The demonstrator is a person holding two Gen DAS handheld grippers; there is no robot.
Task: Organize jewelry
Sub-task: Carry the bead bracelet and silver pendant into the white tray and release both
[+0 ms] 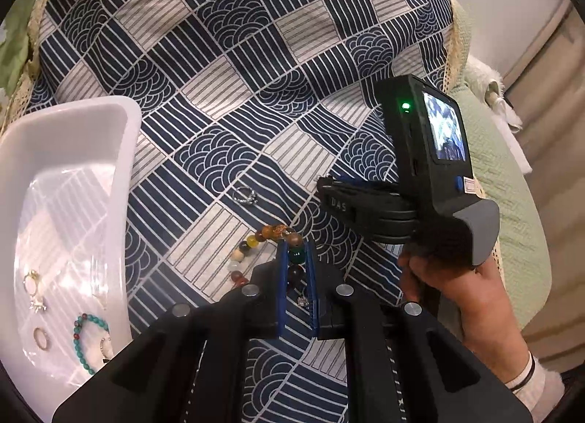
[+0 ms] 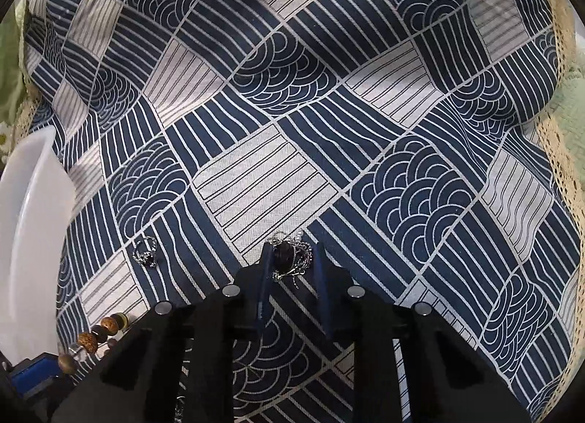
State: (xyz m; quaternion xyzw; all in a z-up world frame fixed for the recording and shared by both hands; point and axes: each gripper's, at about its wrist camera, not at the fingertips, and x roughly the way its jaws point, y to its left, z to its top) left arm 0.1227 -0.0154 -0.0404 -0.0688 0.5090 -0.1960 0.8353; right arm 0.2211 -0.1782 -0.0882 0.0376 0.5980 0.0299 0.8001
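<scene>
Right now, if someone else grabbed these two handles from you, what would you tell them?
Left gripper: fingers closed around the multicolored bead bracelet on the patterned cloth.
Right gripper: fingers open, straddling a tangled silver chain, not gripped yet.
Done: turquoise bracelet and some rings already lie in the white tray.
Left: bead bracelet, chain and the loose silver ring still go to the tray.

1. A navy-and-cream patterned cloth (image 1: pixel 256 68) with wave and stripe blocks covers the surface.
2. Cream lace trim (image 1: pixel 457 53) edges it.
3. A pale green quilted cover (image 1: pixel 512 181) lies beneath.
4. A beige wall (image 1: pixel 548 57) stands beyond.
</scene>
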